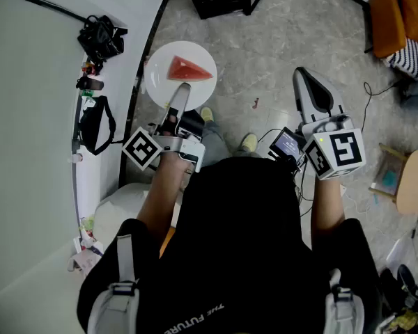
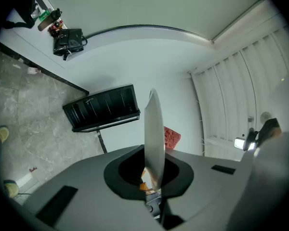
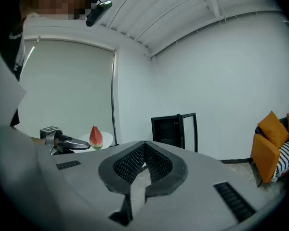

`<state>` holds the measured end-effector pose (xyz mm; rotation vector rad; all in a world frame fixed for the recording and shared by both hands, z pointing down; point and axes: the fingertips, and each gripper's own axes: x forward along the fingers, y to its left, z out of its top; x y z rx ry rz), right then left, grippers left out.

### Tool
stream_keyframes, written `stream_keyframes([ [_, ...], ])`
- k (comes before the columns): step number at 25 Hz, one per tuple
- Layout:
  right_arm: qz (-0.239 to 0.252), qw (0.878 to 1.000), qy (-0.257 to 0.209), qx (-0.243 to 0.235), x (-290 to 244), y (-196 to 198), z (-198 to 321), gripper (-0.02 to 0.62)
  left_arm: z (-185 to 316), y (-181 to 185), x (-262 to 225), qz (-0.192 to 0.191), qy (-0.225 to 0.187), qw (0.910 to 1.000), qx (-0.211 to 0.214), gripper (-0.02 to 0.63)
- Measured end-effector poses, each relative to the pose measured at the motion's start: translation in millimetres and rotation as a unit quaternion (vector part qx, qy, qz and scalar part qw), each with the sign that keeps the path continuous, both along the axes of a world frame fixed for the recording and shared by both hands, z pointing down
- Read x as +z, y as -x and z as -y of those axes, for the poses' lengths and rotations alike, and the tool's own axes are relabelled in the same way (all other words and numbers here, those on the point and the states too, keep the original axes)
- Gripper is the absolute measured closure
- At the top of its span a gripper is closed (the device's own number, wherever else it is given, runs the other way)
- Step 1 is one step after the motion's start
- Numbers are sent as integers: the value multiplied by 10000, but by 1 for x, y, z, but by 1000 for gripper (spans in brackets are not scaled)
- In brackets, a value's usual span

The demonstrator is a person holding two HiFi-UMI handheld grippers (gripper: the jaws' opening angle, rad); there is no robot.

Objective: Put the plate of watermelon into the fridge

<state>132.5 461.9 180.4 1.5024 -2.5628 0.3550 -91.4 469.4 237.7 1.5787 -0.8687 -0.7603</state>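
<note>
Over grey stone floor (image 1: pixel 279 40), left gripper (image 1: pixel 183 89) jaws clamping plate (image 1: pixel 159 72) of watermelon (image 1: pixel 189 69), right gripper (image 1: pixel 302 73) jaws together, empty.

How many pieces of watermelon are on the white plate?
1. The watermelon wedge lies on the white plate, whose near rim the left gripper clamps. No second piece shows in any view.

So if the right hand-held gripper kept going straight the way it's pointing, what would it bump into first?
Probably the small black fridge, door open, against the white wall. Nothing stands nearer in front of the right hand-held gripper. It could meet the floor just before the fridge instead; depth is unclear.
</note>
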Motion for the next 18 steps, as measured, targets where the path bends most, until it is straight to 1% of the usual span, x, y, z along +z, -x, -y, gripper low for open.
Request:
stream_keyframes([
  [3,5,10000,37,40,0,0,2,584,0,0,-1,12,-13,10000,19,591],
  [9,212,9997,-8,-120,-1,6,1,584,0,-2,1,-4,-13,10000,85,591],
  [18,306,9995,36,116,15,4,-6,584,-1,1,16,-58,-38,9998,176,591],
])
